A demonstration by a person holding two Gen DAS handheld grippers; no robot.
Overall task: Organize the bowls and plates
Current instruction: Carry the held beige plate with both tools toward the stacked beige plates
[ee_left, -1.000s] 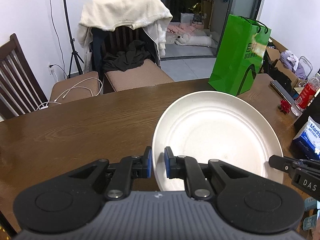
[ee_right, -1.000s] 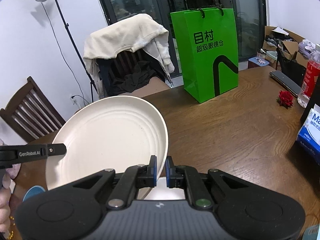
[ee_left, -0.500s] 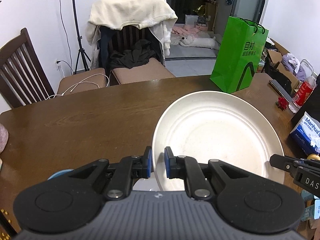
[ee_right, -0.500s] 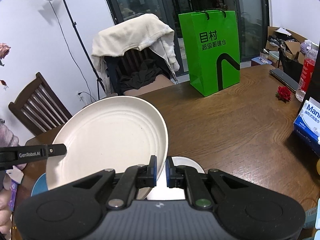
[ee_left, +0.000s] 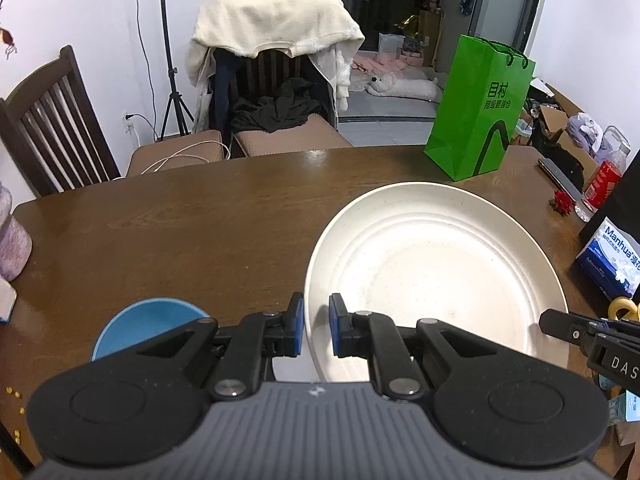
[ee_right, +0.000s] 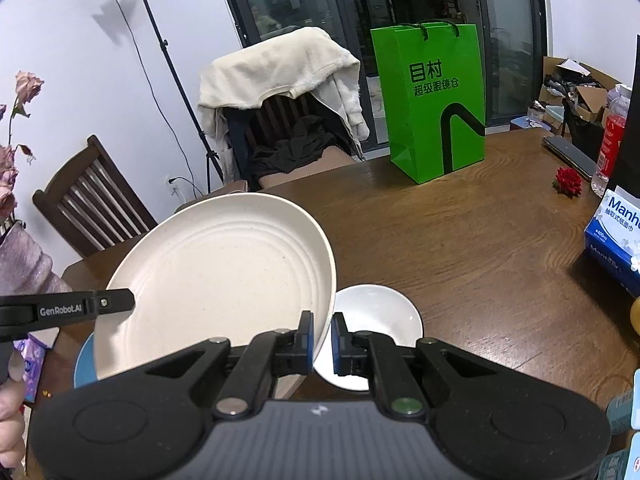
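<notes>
A large cream plate [ee_left: 432, 280] is held in the air above the brown table [ee_left: 200, 232] by both grippers. My left gripper [ee_left: 316, 330] is shut on its left rim. My right gripper [ee_right: 322, 338] is shut on its right rim; the plate [ee_right: 216, 284] tilts up to the left in the right wrist view. Below it on the table are a small white bowl [ee_right: 378, 320] and a blue bowl [ee_left: 144, 324], which also shows in the right wrist view [ee_right: 82, 364]. Both are partly hidden by the plate and grippers.
A green paper bag [ee_left: 480, 112] stands at the table's far right. A tissue pack [ee_left: 612, 260], a red flower [ee_right: 568, 182], a bottle [ee_left: 606, 178] and a phone [ee_right: 568, 152] lie on the right side. Chairs [ee_left: 276, 92] stand behind the table.
Both grippers have lifted the plate higher and drawn back. The blue bowl and the white bowl have come into view beneath it.
</notes>
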